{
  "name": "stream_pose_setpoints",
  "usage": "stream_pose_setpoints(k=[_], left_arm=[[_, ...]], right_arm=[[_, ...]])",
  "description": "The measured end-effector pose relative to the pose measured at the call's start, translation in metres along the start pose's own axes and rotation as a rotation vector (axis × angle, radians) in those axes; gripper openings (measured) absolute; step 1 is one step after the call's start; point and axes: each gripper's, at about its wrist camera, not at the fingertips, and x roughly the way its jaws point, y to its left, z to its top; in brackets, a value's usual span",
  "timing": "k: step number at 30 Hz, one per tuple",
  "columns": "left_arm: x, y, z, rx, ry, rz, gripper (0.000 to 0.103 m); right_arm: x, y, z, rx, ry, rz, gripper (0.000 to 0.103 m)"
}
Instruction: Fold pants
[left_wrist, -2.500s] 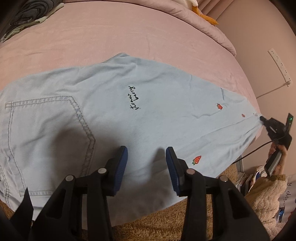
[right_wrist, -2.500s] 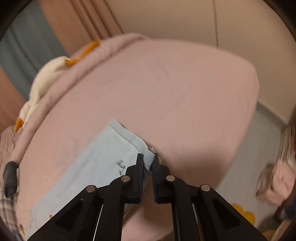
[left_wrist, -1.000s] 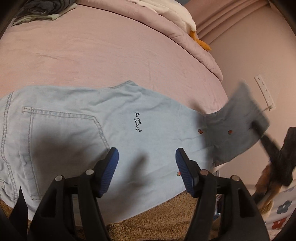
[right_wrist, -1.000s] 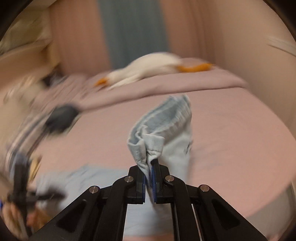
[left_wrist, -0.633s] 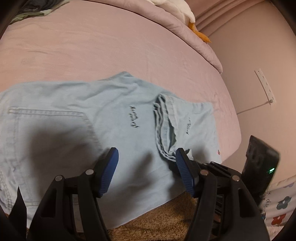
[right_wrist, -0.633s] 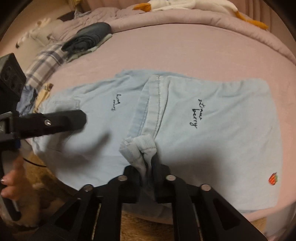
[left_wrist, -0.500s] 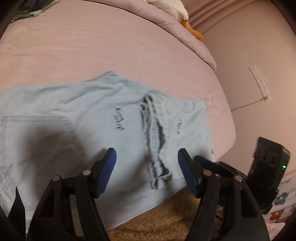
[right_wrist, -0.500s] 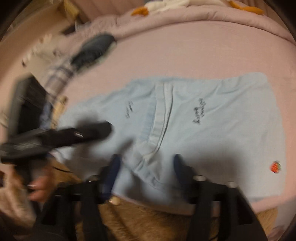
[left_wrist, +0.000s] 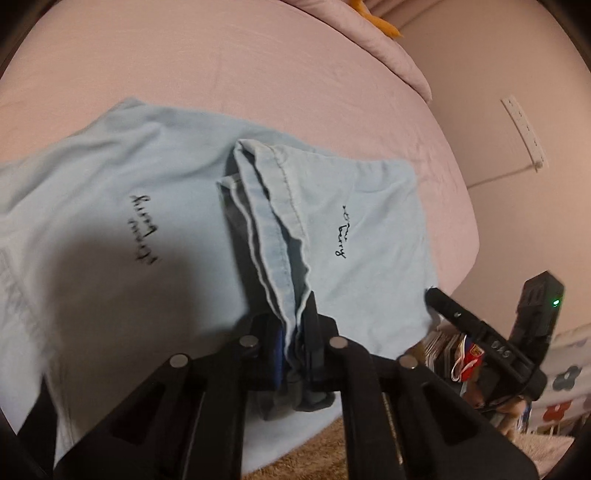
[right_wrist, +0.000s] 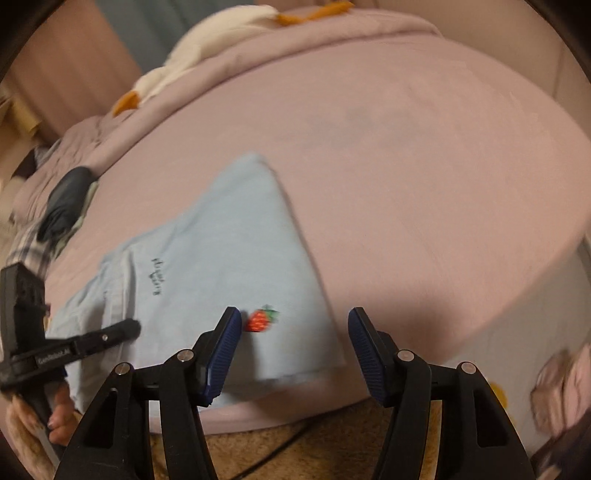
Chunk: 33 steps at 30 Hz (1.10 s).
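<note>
On my left wrist view, the left gripper (left_wrist: 295, 343) has its fingers (left_wrist: 277, 350) pressed together on the bunched hem of the pants (left_wrist: 110, 221), with layers of pale blue cloth rising out from between the pads. The pants lie spread on the pink bed (left_wrist: 221, 66), the leg end folded back over the rest so that its hem edge runs up the middle of the fabric. I can read small black script on each side of that hem, one patch on the lower layer and one on the folded part. At the right edge I see the right gripper (left_wrist: 434, 295), held off the bed's side, its tip just at the corner of the folded cloth; from here I cannot tell how its fingers stand. A wall outlet strip (left_wrist: 522, 136) sits on the wall beyond.

On my right wrist view, the right gripper (right_wrist: 293, 350) has its fingers (right_wrist: 221, 354) spread wide with nothing between them, hovering over the near edge of the bed (right_wrist: 406, 147). The pants (right_wrist: 229, 251) lie ahead and to the left, a red strawberry (right_wrist: 260, 320) stitched near the left pad. The left gripper (right_wrist: 125, 328) comes in from the left with its tip on the cloth. A white stuffed duck (right_wrist: 207, 48) rests on the rolled blanket at the far side, and dark folded clothes (right_wrist: 66, 203) lie at the left.
</note>
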Motion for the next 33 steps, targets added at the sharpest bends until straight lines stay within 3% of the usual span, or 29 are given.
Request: stream_pose_setpoints(k=[3, 7, 9, 14, 20, 27, 29, 31, 33], left_arm=[[-0.021, -0.008, -0.004, 0.047, -0.048, 0.031, 0.007], [-0.005, -0.001, -0.001, 0.058, 0.013, 0.071, 0.012], [0.003, 0.0, 0.0, 0.056, 0.008, 0.076, 0.013], [0.001, -0.001, -0.004, 0.072, -0.01, 0.072, 0.013], [-0.003, -0.002, -0.007, 0.071, -0.026, 0.095, 0.013], [-0.002, -0.002, -0.002, 0.059, -0.02, 0.103, 0.017], [-0.012, 0.0, 0.005, 0.037, -0.028, 0.095, 0.032], [-0.023, -0.001, 0.015, 0.028, -0.08, 0.083, 0.06], [-0.027, -0.001, 0.027, 0.034, -0.122, 0.097, 0.063]], right_arm=[[-0.012, 0.002, 0.001, -0.012, -0.018, 0.0, 0.06], [-0.012, 0.003, 0.001, -0.033, -0.017, 0.001, 0.059], [-0.002, 0.0, 0.004, -0.03, 0.01, 0.001, 0.047], [0.007, -0.003, 0.007, -0.04, 0.013, -0.034, 0.044], [-0.002, -0.008, 0.004, -0.041, -0.001, -0.052, 0.03], [0.002, -0.015, 0.003, -0.027, 0.016, -0.045, 0.03], [-0.002, -0.017, 0.006, -0.01, 0.029, -0.045, 0.03], [-0.009, -0.017, 0.015, -0.015, 0.028, -0.036, 0.03], [-0.016, -0.016, 0.031, -0.022, -0.011, -0.029, 0.033]])
